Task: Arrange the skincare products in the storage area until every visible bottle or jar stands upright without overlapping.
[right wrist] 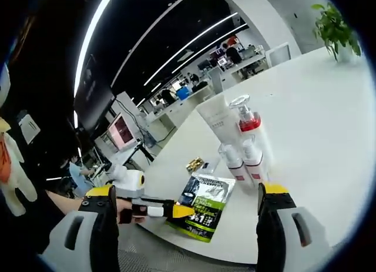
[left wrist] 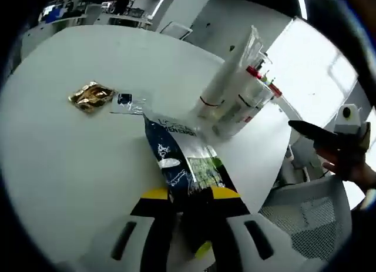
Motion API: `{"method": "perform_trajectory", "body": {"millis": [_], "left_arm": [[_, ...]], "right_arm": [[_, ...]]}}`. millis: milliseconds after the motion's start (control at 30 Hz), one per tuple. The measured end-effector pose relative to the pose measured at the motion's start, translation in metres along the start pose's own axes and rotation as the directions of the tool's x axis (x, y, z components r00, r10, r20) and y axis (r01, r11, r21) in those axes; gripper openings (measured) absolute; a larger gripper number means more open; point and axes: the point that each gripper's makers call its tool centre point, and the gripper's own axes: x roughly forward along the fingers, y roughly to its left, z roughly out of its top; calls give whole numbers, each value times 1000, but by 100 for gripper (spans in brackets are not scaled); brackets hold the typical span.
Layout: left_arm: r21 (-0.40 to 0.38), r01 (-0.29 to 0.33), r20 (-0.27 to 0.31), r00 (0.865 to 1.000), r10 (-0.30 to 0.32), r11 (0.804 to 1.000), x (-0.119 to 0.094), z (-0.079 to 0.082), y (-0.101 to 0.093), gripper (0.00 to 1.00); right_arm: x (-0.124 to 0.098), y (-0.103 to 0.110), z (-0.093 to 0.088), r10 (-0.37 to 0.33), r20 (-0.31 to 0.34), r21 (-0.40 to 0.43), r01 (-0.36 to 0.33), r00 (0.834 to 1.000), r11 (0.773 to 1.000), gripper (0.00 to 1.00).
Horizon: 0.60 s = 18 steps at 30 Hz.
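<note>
A dark blue and green sachet packet (left wrist: 185,160) lies flat on the white table (left wrist: 59,160), and my left gripper (left wrist: 191,197) is shut on its near edge. In the right gripper view the same packet (right wrist: 205,204) lies at the table's edge, with the left gripper (right wrist: 176,211) pinching it from the left. Behind it stand a white tube (right wrist: 218,120), a red-collared pump bottle (right wrist: 247,122) and two small bottles (right wrist: 244,160), all upright and close together. That cluster (left wrist: 238,93) is right of the packet. My right gripper (right wrist: 188,191) is open, its jaws wide apart and off the table.
A gold sachet (left wrist: 91,97) and a small blue-white sachet (left wrist: 126,103) lie on the table to the left. The right gripper (left wrist: 314,132), held by a hand, hovers past the table's edge above a mesh chair (left wrist: 305,219). A potted plant (right wrist: 335,22) stands far off.
</note>
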Motion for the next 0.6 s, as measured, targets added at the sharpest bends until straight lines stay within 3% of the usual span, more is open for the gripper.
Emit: {"method": "perform_trajectory", "body": {"millis": [100, 233, 300, 400, 433, 467, 500, 533, 567, 600], "left_arm": [[101, -33, -39, 999, 37, 994, -2, -2, 2, 22], [257, -59, -74, 994, 80, 965, -3, -2, 4, 30], [339, -72, -97, 989, 111, 938, -3, -3, 3, 33], [496, -103, -145, 969, 199, 862, -9, -9, 18, 38], [562, -93, -104, 978, 181, 822, -6, -2, 14, 40], [577, -89, -106, 978, 182, 812, -7, -2, 14, 42], [630, -63, -116, 978, 174, 774, -6, -1, 13, 43], [658, -48, -119, 979, 167, 751, -6, 0, 14, 44], [707, -15, -119, 983, 140, 707, -3, 3, 8, 46], [718, 9, -125, 985, 117, 696, -1, 3, 3, 48]], "right_arm": [[0, -3, 0, 0, -1, 3, 0, 1000, 1000, 100], [0, -3, -1, 1, -2, 4, -1, 1000, 1000, 99], [0, -3, -1, 1, -4, 6, -1, 1000, 1000, 99], [0, -3, 0, 0, 0, 11, 0, 1000, 1000, 99], [0, -2, 0, -1, 0, 12, 1, 1000, 1000, 99], [-1, -2, 0, -1, 3, 12, 1, 1000, 1000, 99], [-1, -2, 0, -2, 3, 14, 2, 1000, 1000, 99], [-1, -2, 0, -2, 4, 15, 2, 1000, 1000, 99], [-1, -2, 0, -2, 5, 15, 2, 1000, 1000, 99], [-1, -2, 0, -3, 6, 15, 3, 1000, 1000, 99]]}}
